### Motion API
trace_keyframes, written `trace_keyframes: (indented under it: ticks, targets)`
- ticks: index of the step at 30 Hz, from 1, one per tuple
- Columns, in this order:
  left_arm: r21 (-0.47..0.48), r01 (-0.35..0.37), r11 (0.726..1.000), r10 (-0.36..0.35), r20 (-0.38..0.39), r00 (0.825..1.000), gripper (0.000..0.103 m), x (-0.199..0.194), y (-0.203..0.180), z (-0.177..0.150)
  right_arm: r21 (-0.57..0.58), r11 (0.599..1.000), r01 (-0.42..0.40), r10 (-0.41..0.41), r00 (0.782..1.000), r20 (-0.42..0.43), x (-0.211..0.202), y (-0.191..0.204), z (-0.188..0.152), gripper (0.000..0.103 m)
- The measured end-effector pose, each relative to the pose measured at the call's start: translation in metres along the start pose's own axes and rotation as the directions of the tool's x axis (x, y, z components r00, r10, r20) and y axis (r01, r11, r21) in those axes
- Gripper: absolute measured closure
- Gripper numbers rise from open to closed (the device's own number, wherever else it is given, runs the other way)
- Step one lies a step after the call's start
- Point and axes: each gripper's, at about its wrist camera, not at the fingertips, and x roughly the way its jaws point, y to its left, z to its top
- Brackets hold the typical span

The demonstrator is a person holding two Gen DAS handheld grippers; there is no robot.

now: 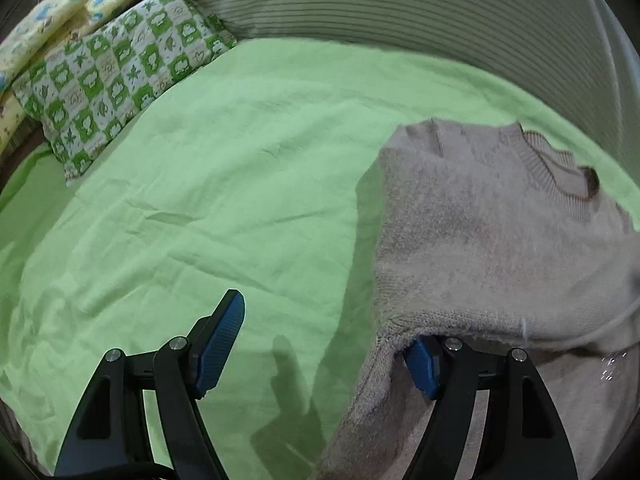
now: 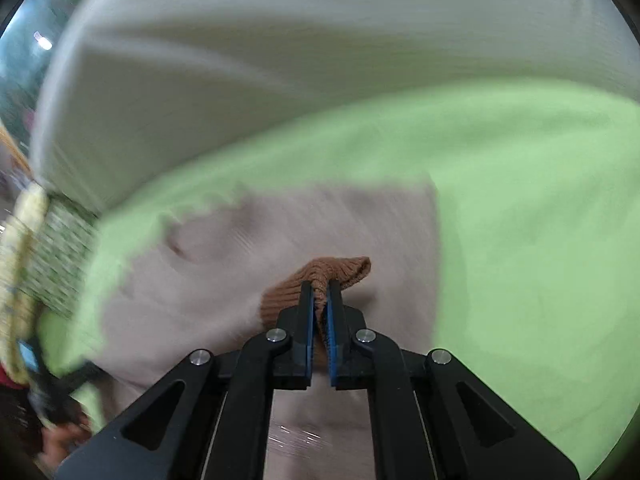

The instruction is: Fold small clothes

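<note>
The right gripper (image 2: 320, 300) pinches the sweater's (image 1: 500, 248) brown ribbed cuff (image 2: 320, 276), probably to fold that sleeve inward, while the left gripper (image 1: 328, 340) gapes wide, its right finger tucked beneath the knit edge.

Nothing readable here tbh. The green-and-white checkered pillow (image 1: 120, 76) at the far left has little printed pictures like leaves, clouds and a heart, and a few squares might hold tiny lettering, but it's too small to make out. No labels, brands or numbers on anything else, and the right wrist view is too blurred anyway
</note>
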Motion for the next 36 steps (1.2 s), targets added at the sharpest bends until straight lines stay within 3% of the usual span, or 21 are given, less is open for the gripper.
trace_keyframes:
  ticks: [2, 4, 5, 7, 9, 11, 13, 16, 19, 20, 22, 25, 27, 32, 36]
  targets:
    - [-0.013, 0.003, 1.000, -0.003, -0.004, 1.000, 0.028, -0.001, -0.001, 0.001, -0.011, 0.994, -0.106, 0.106, 0.990, 0.091, -0.027, 0.029, 0.032, 0.097]
    - [-0.017, 0.011, 1.000, -0.011, 0.007, 1.000, 0.028, -0.004, -0.004, 0.003, -0.050, 0.972, -0.229, 0.234, 0.956, 0.175, -0.055, 0.063, 0.064, 0.097]
    - [-0.013, 0.019, 1.000, -0.019, 0.015, 1.000, 0.028, -0.007, -0.007, 0.004, -0.099, 0.952, -0.291, 0.306, 0.927, 0.216, -0.073, 0.085, 0.078, 0.097]
    - [0.009, 0.008, 1.000, -0.008, 0.040, 0.999, 0.028, -0.015, -0.016, 0.005, -0.214, 0.917, -0.337, 0.385, 0.886, 0.259, -0.095, 0.122, 0.090, 0.097]
    - [0.027, -0.025, 0.999, 0.023, 0.054, 0.998, 0.028, -0.015, -0.023, 0.006, -0.332, 0.893, -0.303, 0.402, 0.869, 0.288, -0.106, 0.146, 0.089, 0.097]
    - [0.007, -0.041, 0.999, 0.041, 0.014, 0.999, 0.029, -0.004, -0.022, 0.005, -0.379, 0.900, -0.214, 0.337, 0.894, 0.296, -0.098, 0.143, 0.080, 0.097]
    - [-0.018, -0.030, 0.999, 0.030, -0.021, 0.999, 0.031, 0.005, -0.017, 0.003, -0.355, 0.930, -0.094, 0.200, 0.940, 0.277, -0.071, 0.115, 0.065, 0.097]
    - [0.001, -0.027, 1.000, 0.027, -0.036, 0.999, 0.030, 0.010, -0.017, -0.004, -0.239, 0.970, 0.041, -0.002, 0.987, 0.163, -0.023, 0.041, 0.036, 0.097]
    - [0.043, -0.034, 0.999, 0.036, -0.052, 0.998, 0.030, 0.013, -0.022, -0.012, -0.124, 0.986, 0.112, -0.114, 0.994, -0.002, 0.020, -0.026, 0.002, 0.096]
    - [0.052, -0.035, 0.998, 0.038, -0.060, 0.997, 0.030, 0.014, -0.022, -0.015, -0.076, 0.990, 0.121, -0.126, 0.989, -0.072, 0.032, -0.047, -0.014, 0.095]
    - [0.062, -0.025, 0.998, 0.029, -0.077, 0.997, 0.030, 0.015, -0.018, -0.018, -0.038, 0.984, 0.175, -0.179, 0.975, -0.133, 0.042, -0.062, -0.030, 0.089]
    - [0.109, 0.003, 0.994, 0.008, -0.100, 0.995, 0.030, 0.009, -0.009, -0.023, 0.030, 0.984, 0.173, -0.168, 0.976, -0.137, 0.033, -0.069, -0.041, 0.074]
    - [0.124, 0.046, 0.991, -0.030, -0.130, 0.991, 0.030, 0.000, 0.001, -0.024, 0.039, 0.977, 0.208, -0.202, 0.972, -0.120, 0.017, -0.071, -0.042, 0.053]
    - [0.061, 0.149, 0.987, -0.141, -0.120, 0.983, 0.029, -0.025, 0.026, -0.007, 0.022, 0.984, 0.176, -0.175, 0.983, -0.049, -0.017, -0.055, -0.033, 0.051]
    - [-0.012, 0.179, 0.984, -0.179, -0.121, 0.976, 0.029, -0.020, 0.026, 0.014, 0.000, 0.993, 0.116, -0.116, 0.991, -0.064, 0.011, -0.013, -0.024, 0.051]
